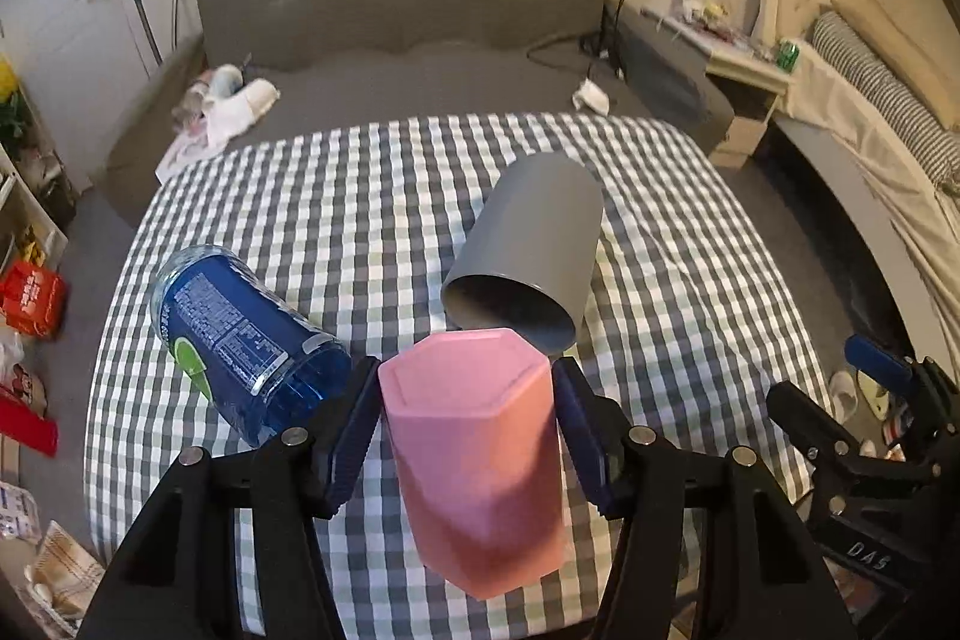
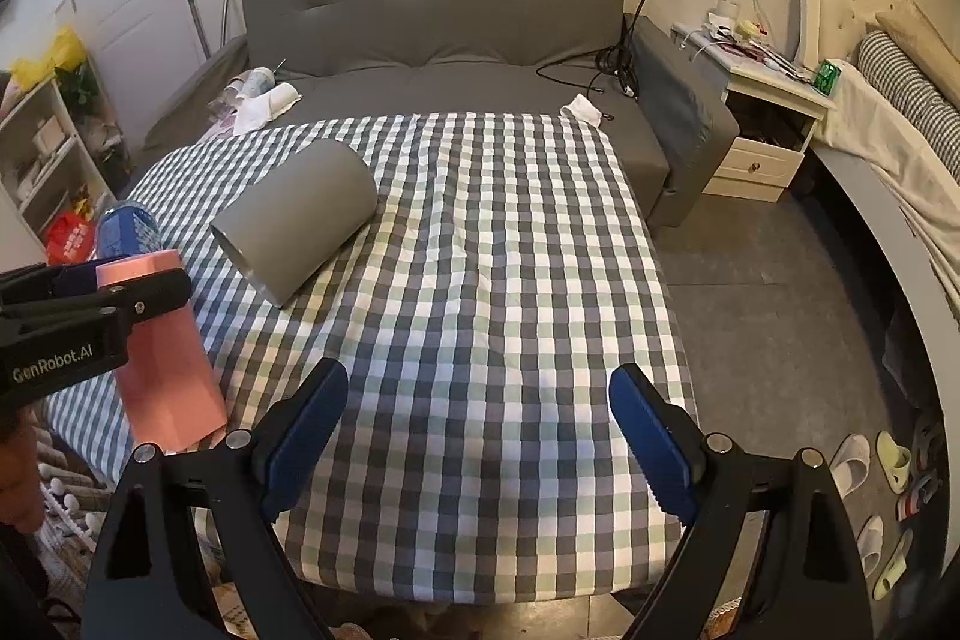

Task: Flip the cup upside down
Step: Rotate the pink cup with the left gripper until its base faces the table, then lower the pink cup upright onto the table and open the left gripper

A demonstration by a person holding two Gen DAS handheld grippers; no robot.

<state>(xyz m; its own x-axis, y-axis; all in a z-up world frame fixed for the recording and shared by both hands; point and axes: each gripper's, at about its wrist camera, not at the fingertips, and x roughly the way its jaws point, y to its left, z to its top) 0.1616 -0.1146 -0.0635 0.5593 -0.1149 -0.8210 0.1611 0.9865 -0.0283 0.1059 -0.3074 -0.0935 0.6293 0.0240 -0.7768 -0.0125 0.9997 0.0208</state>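
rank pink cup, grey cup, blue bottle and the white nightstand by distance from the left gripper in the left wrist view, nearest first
1. pink cup, between the left gripper's fingers
2. blue bottle, just left
3. grey cup, lying on its side behind
4. white nightstand, far right

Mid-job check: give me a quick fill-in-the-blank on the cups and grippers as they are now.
1. The left gripper is shut on the ____ cup.
2. The grey cup lies on its ____ on the checked cloth.
3. The right gripper is ____ and holds nothing.
4. Beside the pink cup lies a ____ bottle.

Missing words: pink; side; open; blue
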